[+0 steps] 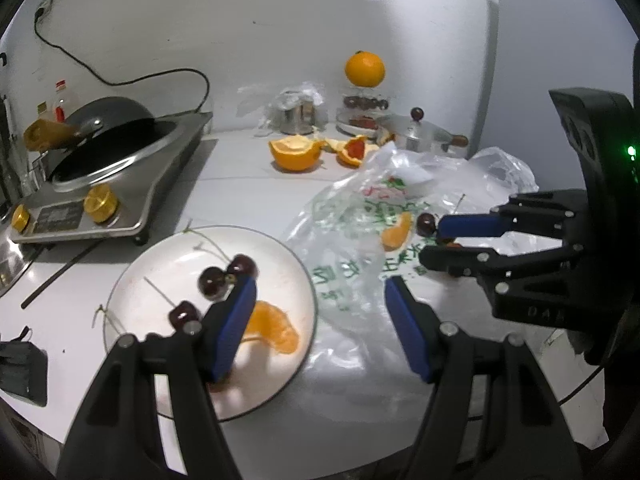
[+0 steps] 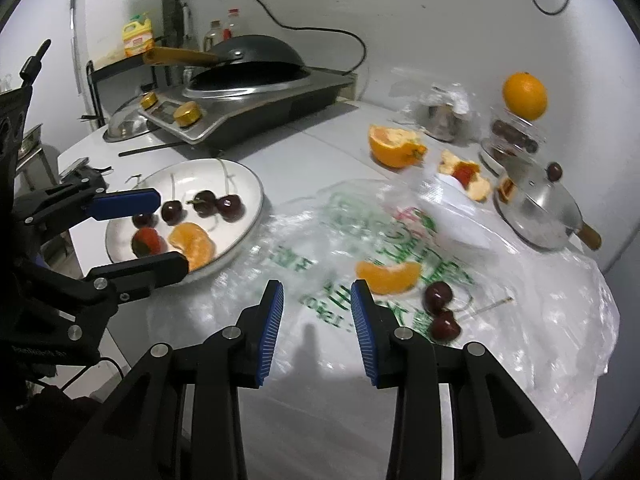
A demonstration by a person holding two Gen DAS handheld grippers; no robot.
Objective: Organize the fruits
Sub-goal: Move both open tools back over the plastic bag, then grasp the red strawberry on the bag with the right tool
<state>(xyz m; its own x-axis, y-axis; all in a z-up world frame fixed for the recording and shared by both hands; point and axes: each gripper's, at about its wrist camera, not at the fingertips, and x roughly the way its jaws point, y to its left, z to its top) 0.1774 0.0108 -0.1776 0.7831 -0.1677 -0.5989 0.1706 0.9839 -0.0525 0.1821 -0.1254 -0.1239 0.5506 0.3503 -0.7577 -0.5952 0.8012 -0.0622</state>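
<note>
Where left wrist view looks down, left gripper (image 1: 320,312) is seen spread wide, nothing held, one pad over white plate (image 1: 160,264); cherries (image 1: 214,282) and orange segment (image 1: 276,330) lie on plate; right gripper (image 1: 434,240) is seen beside cherry on plastic bag (image 1: 352,216), contact perhaps, blurred.

Right wrist view: right gripper (image 2: 318,312) is shown partly open, empty, above bag; second orange segment (image 2: 388,276) and two cherries (image 2: 440,308) lie on bag just ahead; strawberry (image 2: 148,242) is seen on plate.
</note>
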